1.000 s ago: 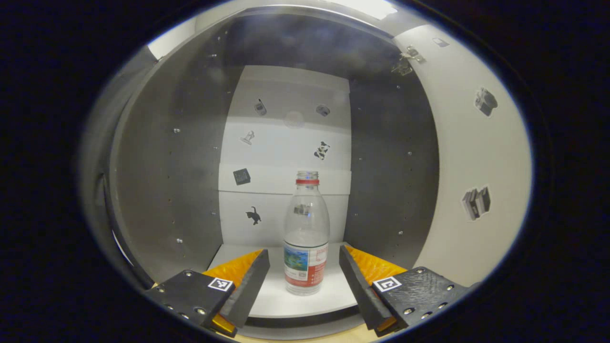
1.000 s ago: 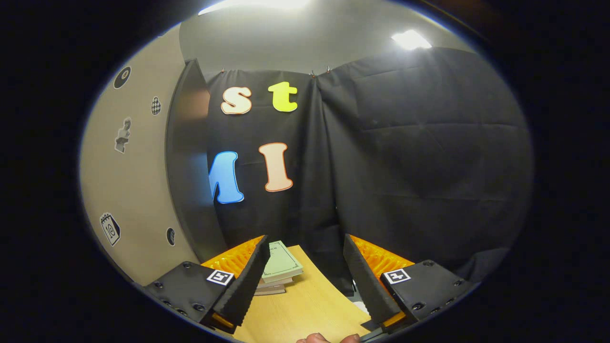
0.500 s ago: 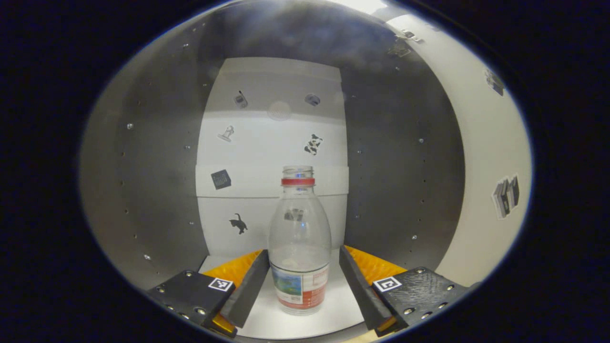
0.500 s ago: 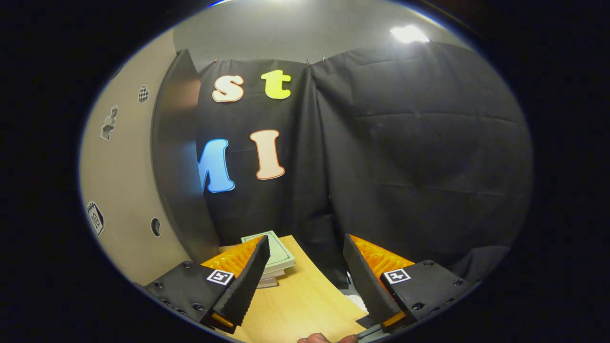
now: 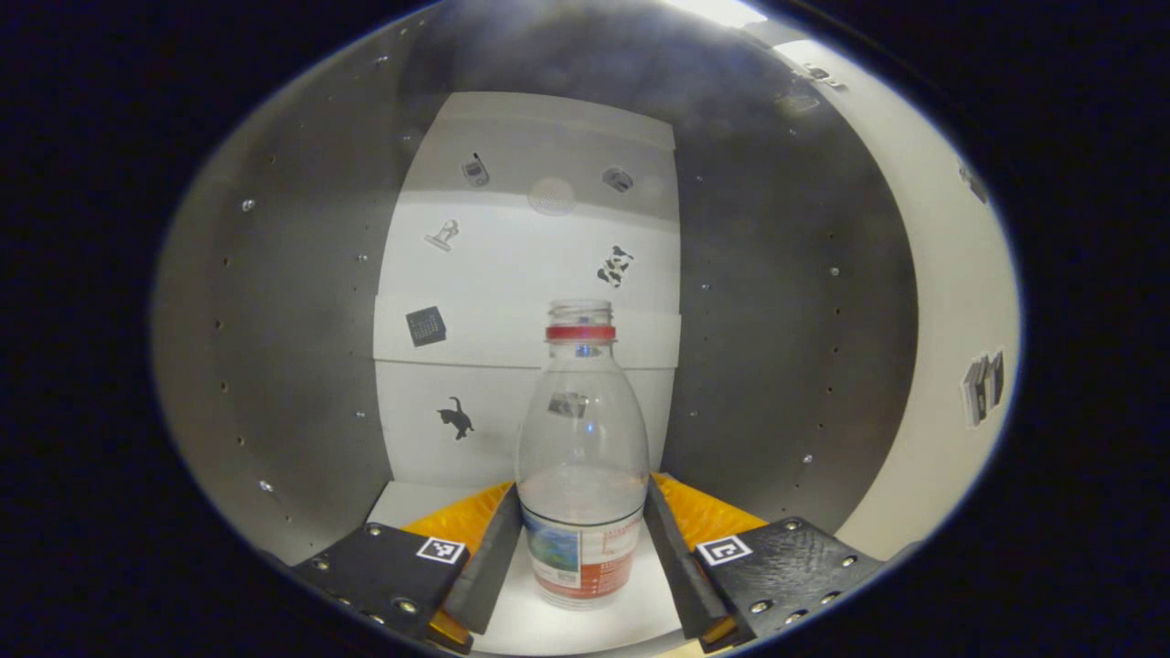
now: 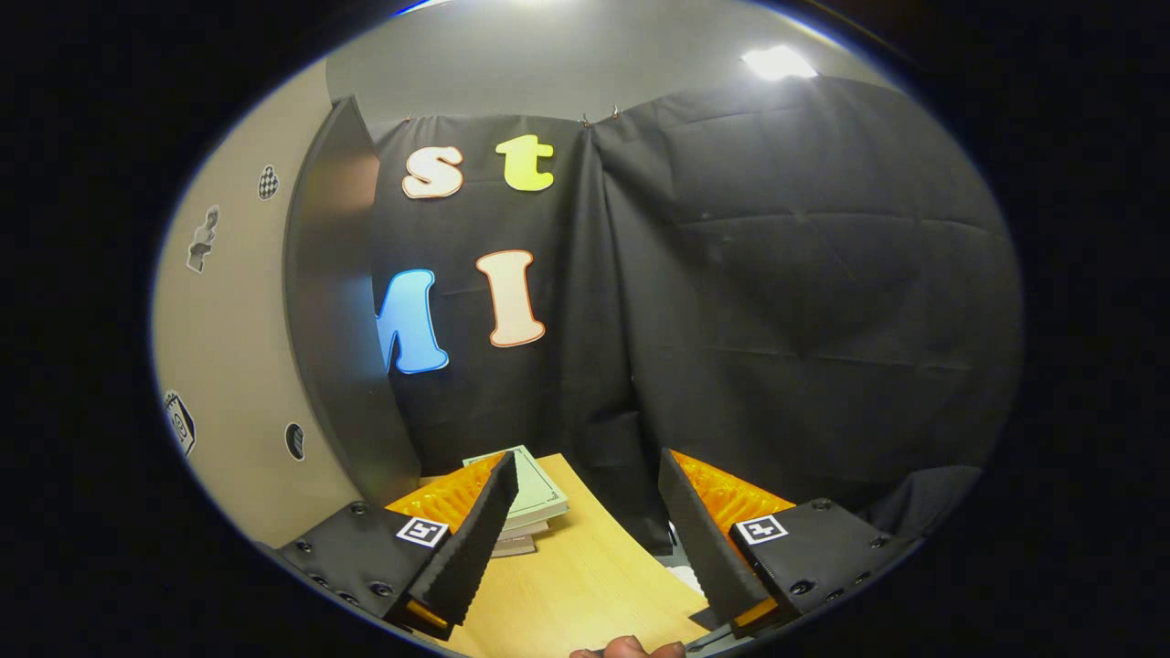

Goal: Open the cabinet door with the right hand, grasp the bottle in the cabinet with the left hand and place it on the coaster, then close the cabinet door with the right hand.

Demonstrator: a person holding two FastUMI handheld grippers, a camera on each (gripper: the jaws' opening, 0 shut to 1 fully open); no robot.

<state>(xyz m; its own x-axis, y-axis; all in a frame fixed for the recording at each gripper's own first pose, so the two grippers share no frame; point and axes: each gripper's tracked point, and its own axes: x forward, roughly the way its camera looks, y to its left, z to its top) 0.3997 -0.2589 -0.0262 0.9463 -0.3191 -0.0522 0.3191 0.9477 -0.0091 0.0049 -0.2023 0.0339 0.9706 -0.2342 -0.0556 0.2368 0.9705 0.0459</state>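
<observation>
The left hand-held gripper [image 5: 583, 557] reaches into the cabinet [image 5: 302, 347]. Its fingers sit snug on both sides of the bottle [image 5: 582, 457], which stands upright on the cabinet floor. The right hand-held gripper [image 6: 585, 539] is spread wide, holding nothing, above the tabletop [image 6: 585, 585], near some books [image 6: 535, 503] on its far left.

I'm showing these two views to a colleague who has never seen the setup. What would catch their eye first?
In the left gripper view, the clear bottle with a red neck ring stands upright inside the cabinet, between the left gripper's fingers, which sit close against its sides. Small stickers dot the white back panel. In the right gripper view, the right gripper is open above the wooden table, with a stack of books just ahead.
</observation>
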